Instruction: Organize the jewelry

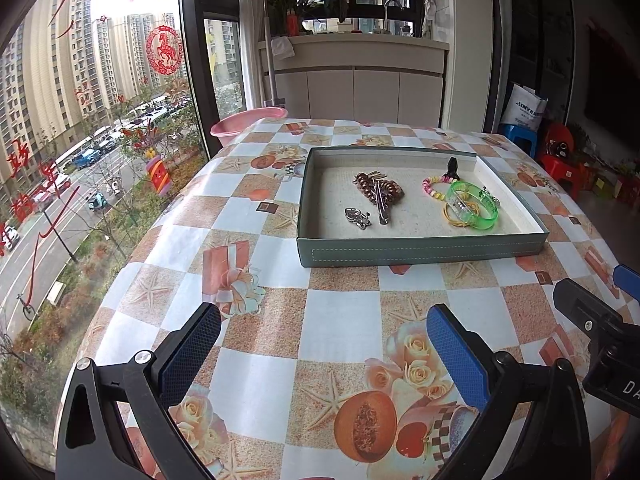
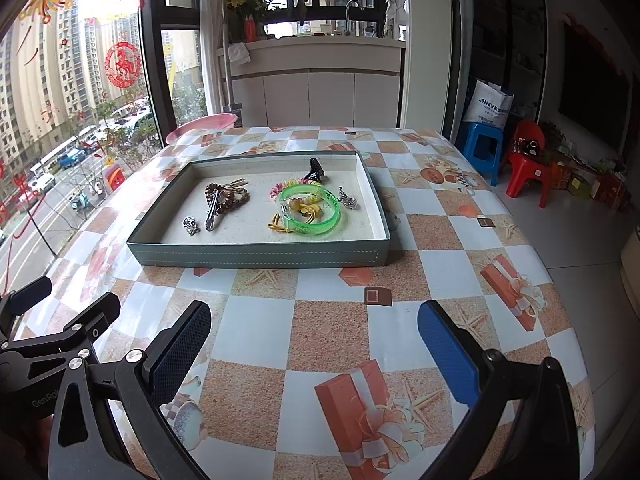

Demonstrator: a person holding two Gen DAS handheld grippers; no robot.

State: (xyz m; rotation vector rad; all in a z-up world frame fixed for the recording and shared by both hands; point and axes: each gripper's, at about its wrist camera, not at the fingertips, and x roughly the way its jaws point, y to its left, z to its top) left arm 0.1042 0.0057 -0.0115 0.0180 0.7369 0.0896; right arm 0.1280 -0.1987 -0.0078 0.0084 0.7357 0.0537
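Both hand-held grippers, left (image 1: 322,356) and right (image 2: 314,354), hover wide and empty near the surface's (image 2: 328,336) front edge, since the jewelry seems gathered already in the tray (image 2: 260,258)

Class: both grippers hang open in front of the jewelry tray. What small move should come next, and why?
Probably ease the right gripper forward toward the green bangle. Both it and the left gripper are open, empty and short of the tray, and the bangle lies tangled over a yellow band on the tray's right side, nearer that hand.
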